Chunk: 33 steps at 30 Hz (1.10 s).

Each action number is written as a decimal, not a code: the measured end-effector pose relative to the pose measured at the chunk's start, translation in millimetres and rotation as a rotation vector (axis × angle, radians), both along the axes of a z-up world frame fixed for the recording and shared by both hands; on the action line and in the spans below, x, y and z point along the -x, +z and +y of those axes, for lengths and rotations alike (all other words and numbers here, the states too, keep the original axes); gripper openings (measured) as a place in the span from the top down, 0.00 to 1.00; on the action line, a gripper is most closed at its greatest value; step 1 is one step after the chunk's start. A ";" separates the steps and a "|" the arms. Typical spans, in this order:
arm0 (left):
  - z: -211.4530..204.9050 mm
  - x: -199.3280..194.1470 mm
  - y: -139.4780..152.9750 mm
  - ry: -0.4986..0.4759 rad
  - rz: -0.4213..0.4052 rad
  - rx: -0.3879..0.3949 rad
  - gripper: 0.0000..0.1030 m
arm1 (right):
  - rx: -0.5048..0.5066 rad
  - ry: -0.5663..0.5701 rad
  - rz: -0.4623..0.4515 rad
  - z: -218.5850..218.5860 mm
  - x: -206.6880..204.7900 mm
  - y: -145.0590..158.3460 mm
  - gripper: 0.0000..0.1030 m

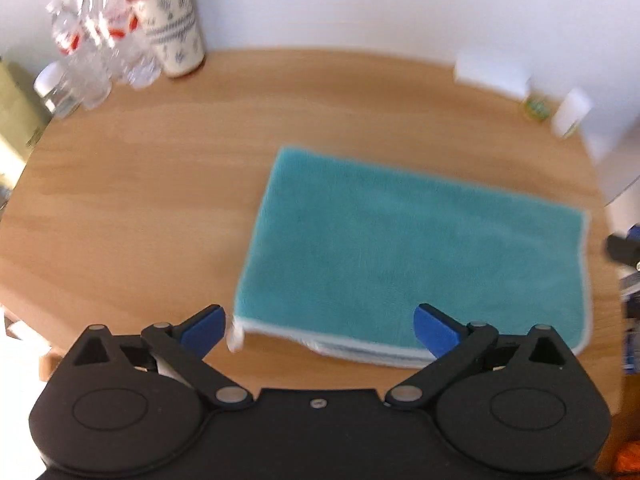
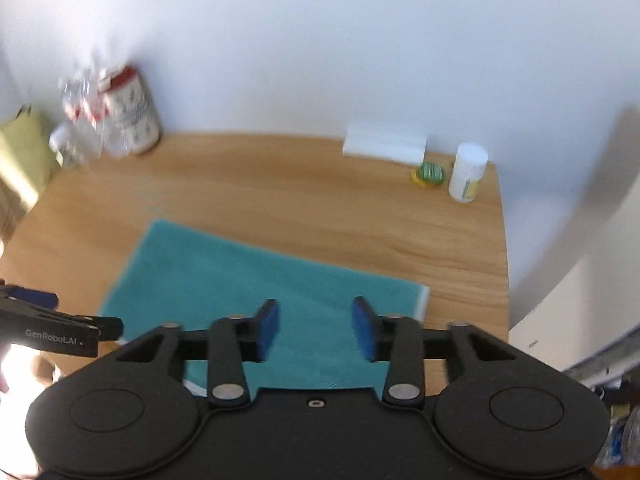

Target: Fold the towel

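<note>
Jaws are hanging wide open on both the left gripper (image 1: pixel 320 330) and right gripper (image 2: pixel 315 330), holding nothing. The towel (image 1: pixel 412 248) is lying on the table (image 1: pixel 140 208), looking already folded once, I think. Next fold is calling for pinching an edge. Everything's blurring, so the layers are hard to count.

- The left wrist view looks forward and down over its own left tool (image 1: pixel 320 330) from the near edge of the tabletop (image 1: pixel 140 200), toward the white wall (image 1: pixel 360 0).
- The right wrist view sits above its right tool (image 2: pixel 316 330), pitched less steeply, so the wall fills the upper half of the frame.
- Both views share the teal towel (image 1: pixel 412 248) (image 2: pixel 256 280), the patterned cup (image 1: pixel 172 24) (image 2: pixel 132 112) at upper left, and the white box (image 1: pixel 492 74) (image 2: pixel 384 142) at right.
- The left tool shows at the right view's left edge (image 2: pixel 48 320).
</note>
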<state>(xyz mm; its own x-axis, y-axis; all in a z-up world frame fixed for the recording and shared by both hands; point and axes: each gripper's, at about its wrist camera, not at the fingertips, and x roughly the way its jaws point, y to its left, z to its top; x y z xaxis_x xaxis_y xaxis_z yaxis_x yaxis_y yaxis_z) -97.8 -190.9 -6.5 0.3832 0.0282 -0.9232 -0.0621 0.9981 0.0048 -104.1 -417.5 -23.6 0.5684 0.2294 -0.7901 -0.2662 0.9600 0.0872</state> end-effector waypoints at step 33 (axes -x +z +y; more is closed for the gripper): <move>8.5 42.0 39.5 -0.112 0.068 -0.030 0.01 | 0.104 -0.231 0.126 47.2 66.3 13.0 0.48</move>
<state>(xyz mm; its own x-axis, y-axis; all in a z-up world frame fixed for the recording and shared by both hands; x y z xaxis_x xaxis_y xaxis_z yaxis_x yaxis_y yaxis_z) -139.8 -182.4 33.0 0.3220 0.0172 -0.9466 0.0511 0.9981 0.0355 -170.4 -370.3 -10.6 0.4917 0.0192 -0.8706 -0.0326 0.9995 0.0036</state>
